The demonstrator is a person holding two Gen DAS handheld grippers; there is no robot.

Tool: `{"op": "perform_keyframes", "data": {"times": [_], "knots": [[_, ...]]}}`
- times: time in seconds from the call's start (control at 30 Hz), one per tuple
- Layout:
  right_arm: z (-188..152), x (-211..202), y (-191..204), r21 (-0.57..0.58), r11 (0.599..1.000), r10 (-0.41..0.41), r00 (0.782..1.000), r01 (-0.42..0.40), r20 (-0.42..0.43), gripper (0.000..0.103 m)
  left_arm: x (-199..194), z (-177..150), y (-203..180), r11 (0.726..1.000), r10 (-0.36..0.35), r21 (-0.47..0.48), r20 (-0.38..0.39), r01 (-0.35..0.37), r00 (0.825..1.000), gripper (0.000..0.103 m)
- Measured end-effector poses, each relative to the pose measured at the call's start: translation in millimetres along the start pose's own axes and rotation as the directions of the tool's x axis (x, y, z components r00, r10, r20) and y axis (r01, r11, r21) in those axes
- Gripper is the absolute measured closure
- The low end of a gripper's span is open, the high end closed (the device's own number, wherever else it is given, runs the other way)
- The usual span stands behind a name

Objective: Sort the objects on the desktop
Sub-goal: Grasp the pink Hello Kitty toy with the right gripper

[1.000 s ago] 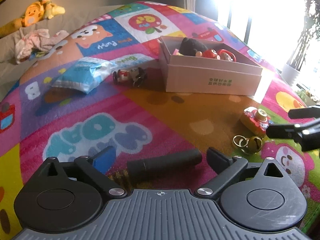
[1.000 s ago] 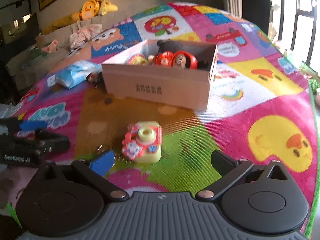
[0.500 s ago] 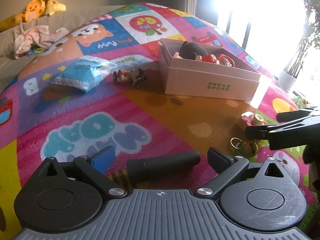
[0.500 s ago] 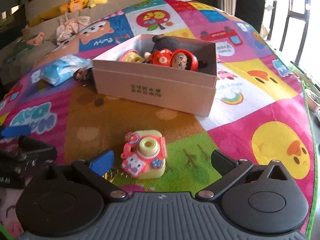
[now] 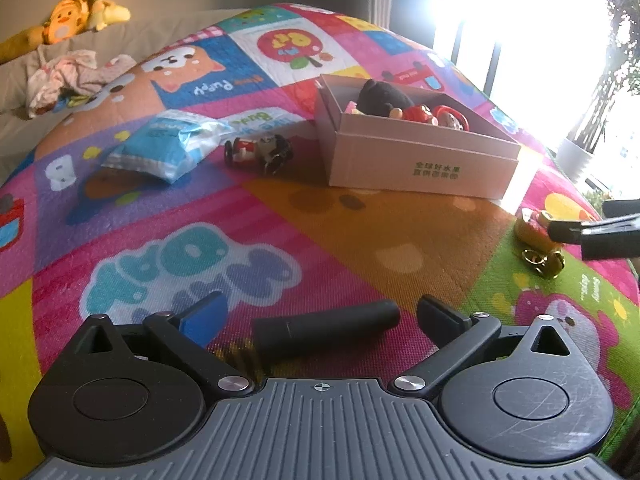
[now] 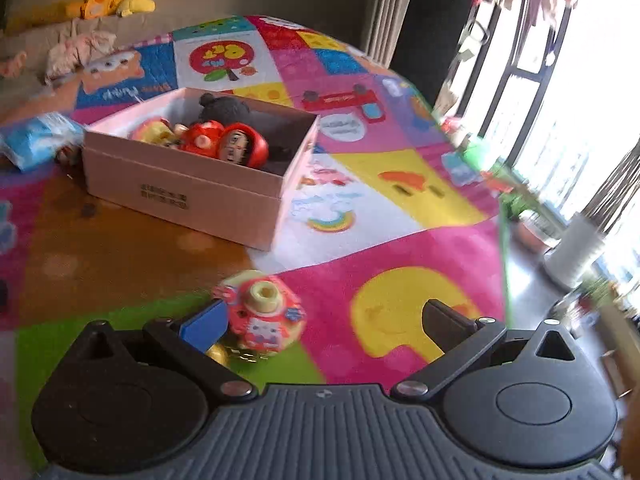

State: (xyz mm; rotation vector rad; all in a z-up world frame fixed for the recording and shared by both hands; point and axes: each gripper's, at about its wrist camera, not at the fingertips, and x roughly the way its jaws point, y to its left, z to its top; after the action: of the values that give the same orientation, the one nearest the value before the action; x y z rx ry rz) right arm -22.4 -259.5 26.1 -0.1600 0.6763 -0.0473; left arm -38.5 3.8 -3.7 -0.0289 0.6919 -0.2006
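Note:
A pale cardboard box [image 5: 424, 168] holding a black plush and red dolls stands on the colourful play mat; it also shows in the right wrist view [image 6: 180, 196]. My left gripper [image 5: 320, 316] is open, with a black cylinder [image 5: 326, 330] lying on the mat between its fingers. My right gripper [image 6: 320, 320] is open, with a pink and yellow toy camera [image 6: 262, 316] on a gold key ring lying between the fingers, close to the blue left pad. In the left wrist view the camera [image 5: 534, 230] sits at the far right, beside the right gripper's fingers [image 5: 592, 236].
A blue and white packet [image 5: 170, 148] and a small red and black toy figure [image 5: 260, 150] lie left of the box. A sofa with a yellow plush [image 5: 76, 20] and clothes is behind. A window and a white plant pot [image 6: 572, 252] are to the right.
My right gripper has moved forward and swung right, so the toy camera now lies between its fingers. The left gripper has barely moved.

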Motion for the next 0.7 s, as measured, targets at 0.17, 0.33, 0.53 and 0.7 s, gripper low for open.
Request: {"op": "perform_keyframes", "data": {"times": [0.17, 0.33, 0.53, 0.7], "knots": [[11, 17, 6, 0.113, 0.992, 0.065, 0.997, -0.059, -0.045, 0.012, 0, 0, 0, 1.000, -0.001, -0.001, 0.000, 0.001, 1.000, 0.000], [14, 38, 13, 0.154, 0.982, 0.128, 0.985, -0.109, -0.116, 0.033, 1, 0, 0, 1.000, -0.002, -0.003, 0.001, 0.002, 1.000, 0.000], [9, 23, 40, -0.050, 0.938, 0.341, 0.939, -0.343, -0.041, 0.043, 1, 0, 0, 1.000, -0.003, -0.004, 0.001, 0.003, 1.000, 0.000], [-9, 1, 54, -0.236, 0.940, 0.254, 0.967, -0.245, 0.008, 0.020, 1, 0, 0, 1.000, -0.002, -0.002, 0.000, 0.002, 1.000, 0.000]]}}
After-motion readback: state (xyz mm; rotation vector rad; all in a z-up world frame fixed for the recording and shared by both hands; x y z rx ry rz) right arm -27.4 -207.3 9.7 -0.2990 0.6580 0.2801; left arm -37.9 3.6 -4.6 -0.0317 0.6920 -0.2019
